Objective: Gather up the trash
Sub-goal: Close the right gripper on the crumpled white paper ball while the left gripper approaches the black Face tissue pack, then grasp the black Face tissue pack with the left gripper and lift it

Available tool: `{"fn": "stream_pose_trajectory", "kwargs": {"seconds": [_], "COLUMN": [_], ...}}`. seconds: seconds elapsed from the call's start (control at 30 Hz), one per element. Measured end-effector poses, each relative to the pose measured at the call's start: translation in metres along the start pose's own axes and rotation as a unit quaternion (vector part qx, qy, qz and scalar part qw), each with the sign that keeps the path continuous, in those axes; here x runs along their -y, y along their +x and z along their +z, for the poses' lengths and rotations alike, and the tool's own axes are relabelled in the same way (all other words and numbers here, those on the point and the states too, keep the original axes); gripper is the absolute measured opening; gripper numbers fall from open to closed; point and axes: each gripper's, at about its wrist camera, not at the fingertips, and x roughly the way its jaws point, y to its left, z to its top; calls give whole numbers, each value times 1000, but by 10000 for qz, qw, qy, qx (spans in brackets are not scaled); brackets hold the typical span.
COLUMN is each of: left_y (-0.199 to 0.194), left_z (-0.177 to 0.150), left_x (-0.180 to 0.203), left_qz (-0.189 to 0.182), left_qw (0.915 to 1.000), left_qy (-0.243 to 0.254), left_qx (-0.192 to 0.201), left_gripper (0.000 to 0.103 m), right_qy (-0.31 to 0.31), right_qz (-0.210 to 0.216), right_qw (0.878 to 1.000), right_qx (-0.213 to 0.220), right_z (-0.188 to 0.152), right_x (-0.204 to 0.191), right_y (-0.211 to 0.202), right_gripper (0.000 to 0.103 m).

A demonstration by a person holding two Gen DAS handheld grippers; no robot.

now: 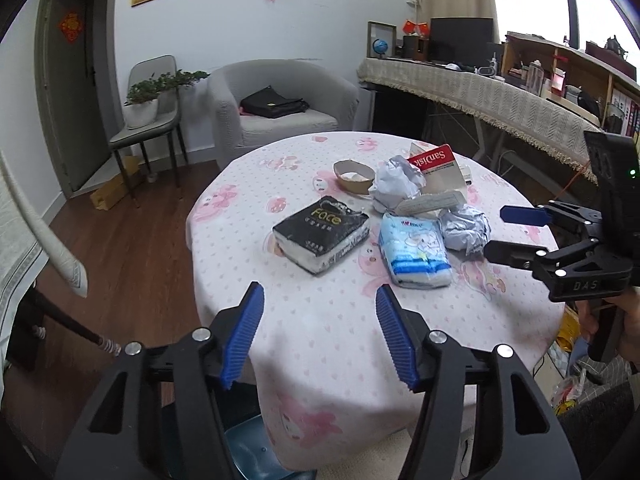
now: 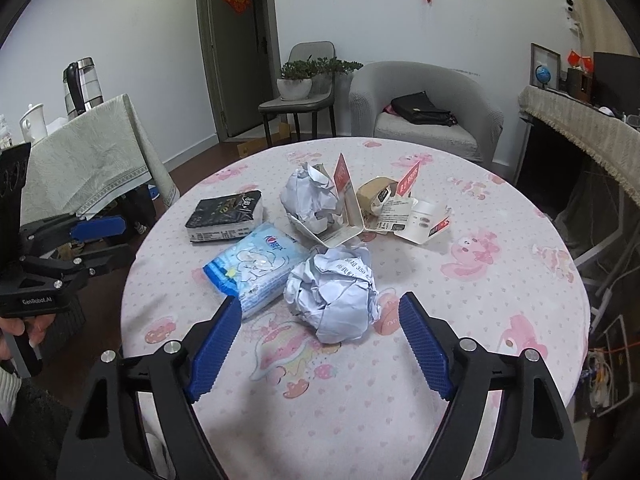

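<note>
On the round table with a pink cloth (image 1: 320, 344) lies the trash. It includes a crumpled paper ball (image 2: 332, 296), a second paper ball (image 2: 310, 196), torn SanDisk card packaging (image 1: 434, 164) and a brown tape roll (image 1: 354, 176). A black tissue pack (image 1: 320, 232) and a blue tissue pack (image 1: 416, 250) lie beside them. My right gripper (image 2: 319, 299) is open, with the near paper ball just ahead between its fingertips, untouched. My left gripper (image 1: 320, 288) is open over bare cloth, short of the black pack, with nothing in it.
A grey armchair (image 1: 280, 104) with a black bag and a chair with a potted plant (image 1: 144, 100) stand behind the table. A covered desk (image 1: 480, 96) runs along the right. A side table with a kettle (image 2: 80, 84) is on the left. A blue bin (image 1: 248, 448) shows below the table edge.
</note>
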Motion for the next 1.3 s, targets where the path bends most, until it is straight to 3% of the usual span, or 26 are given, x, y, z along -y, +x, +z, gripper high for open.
{"fn": "stream_pose_trajectory", "kwargs": {"seconds": [0.27, 0.37, 0.47, 0.77, 1.07, 1.3], "left_y": [23, 32, 40, 63, 94, 111], "left_z": [12, 15, 19, 29, 40, 44], "left_x": [-15, -20, -25, -31, -31, -22], "left_qz": [-369, -465, -562, -822, -1022, -1092], "left_qw": [9989, 9979, 9973, 9937, 9896, 9869], "left_qy": [262, 413, 431, 683, 848, 1018], "left_qx": [-124, -163, -196, -349, -559, -619], "left_gripper": [63, 63, 70, 85, 86, 84], "right_qy": [5, -40, -41, 7, -28, -18], "right_qz": [-19, 18, 183, 781, 1378, 1519], "right_qw": [9998, 9993, 9987, 9956, 9876, 9848], "right_qx": [-220, -359, -467, -519, -745, -841], "right_z": [7, 9, 10, 17, 20, 21], "right_x": [7, 8, 9, 24, 35, 42], "right_y": [21, 30, 36, 33, 38, 39], "right_gripper": [71, 63, 56, 53, 53, 53]}}
